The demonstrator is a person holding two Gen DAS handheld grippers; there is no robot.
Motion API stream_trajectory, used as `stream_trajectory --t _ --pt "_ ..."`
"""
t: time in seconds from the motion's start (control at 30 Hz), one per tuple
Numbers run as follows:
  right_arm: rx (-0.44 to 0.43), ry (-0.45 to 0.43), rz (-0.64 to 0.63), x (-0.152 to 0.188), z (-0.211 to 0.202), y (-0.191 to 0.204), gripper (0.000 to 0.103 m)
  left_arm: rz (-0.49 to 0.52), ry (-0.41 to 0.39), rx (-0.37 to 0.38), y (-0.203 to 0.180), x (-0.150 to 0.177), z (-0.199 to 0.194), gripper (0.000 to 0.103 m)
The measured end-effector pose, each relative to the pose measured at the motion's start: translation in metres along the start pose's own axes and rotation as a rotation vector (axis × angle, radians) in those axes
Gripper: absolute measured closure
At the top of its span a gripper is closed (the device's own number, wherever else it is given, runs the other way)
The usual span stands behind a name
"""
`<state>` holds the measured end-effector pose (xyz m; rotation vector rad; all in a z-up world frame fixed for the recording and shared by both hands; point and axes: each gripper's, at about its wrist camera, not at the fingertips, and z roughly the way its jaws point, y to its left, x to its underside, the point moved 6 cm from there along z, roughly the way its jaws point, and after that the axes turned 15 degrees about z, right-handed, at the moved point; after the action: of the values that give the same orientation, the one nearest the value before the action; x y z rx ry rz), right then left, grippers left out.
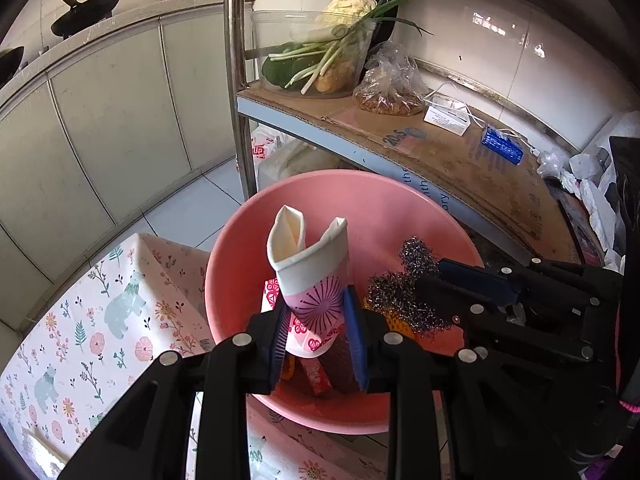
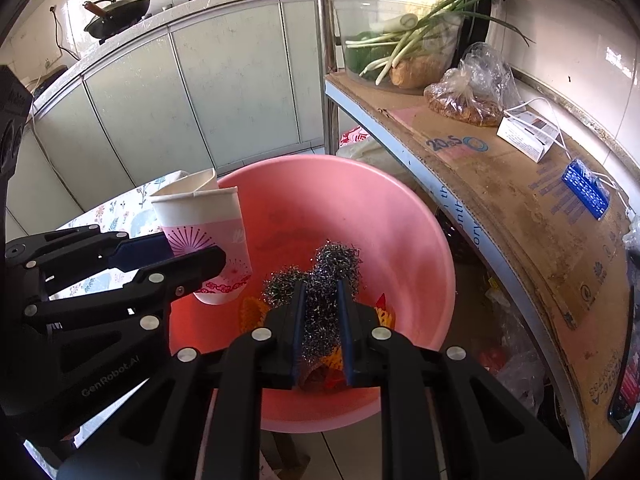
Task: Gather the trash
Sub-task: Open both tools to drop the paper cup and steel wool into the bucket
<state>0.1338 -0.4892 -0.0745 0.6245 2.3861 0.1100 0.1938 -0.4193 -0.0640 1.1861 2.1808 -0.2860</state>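
Observation:
A crushed paper cup (image 1: pixel 308 276), white at the top with pink flower print below, hangs over the pink basin (image 1: pixel 384 208). My left gripper (image 1: pixel 316 304) is shut on its lower part, blue pads on both sides. My right gripper (image 2: pixel 322 292) is shut on a steel wool scourer (image 2: pixel 320 276), held over the same pink basin (image 2: pixel 360 192). In the right wrist view the cup (image 2: pixel 208 236) and the left gripper (image 2: pixel 168 256) stand at the left. In the left wrist view the scourer (image 1: pixel 404 288) and the right gripper (image 1: pixel 436 272) are at the right. Red and orange scraps (image 2: pixel 252 308) lie in the basin.
The basin sits at the edge of a table with a floral cloth (image 1: pixel 92 320). A steel shelf lined with cardboard (image 1: pixel 460 148) stands close on the right, bearing a clear bowl of vegetables (image 1: pixel 320 52), a bagged food (image 1: pixel 388 88) and small boxes. Pale cabinets (image 1: pixel 100 120) run behind.

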Motion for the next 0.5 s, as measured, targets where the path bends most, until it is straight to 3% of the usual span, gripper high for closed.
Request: stream_trajectory --t 0.23,0.5 --pt "0.006 0.016 -0.006 0.001 0.008 0.0 0.087 -0.008 0.012 0.007 0.001 0.002 0.009 0.076" --pt "0.017 0.059 0.008 0.006 0.018 -0.002 0.08 -0.026 0.025 0.008 0.003 0.003 0.014 0.073"
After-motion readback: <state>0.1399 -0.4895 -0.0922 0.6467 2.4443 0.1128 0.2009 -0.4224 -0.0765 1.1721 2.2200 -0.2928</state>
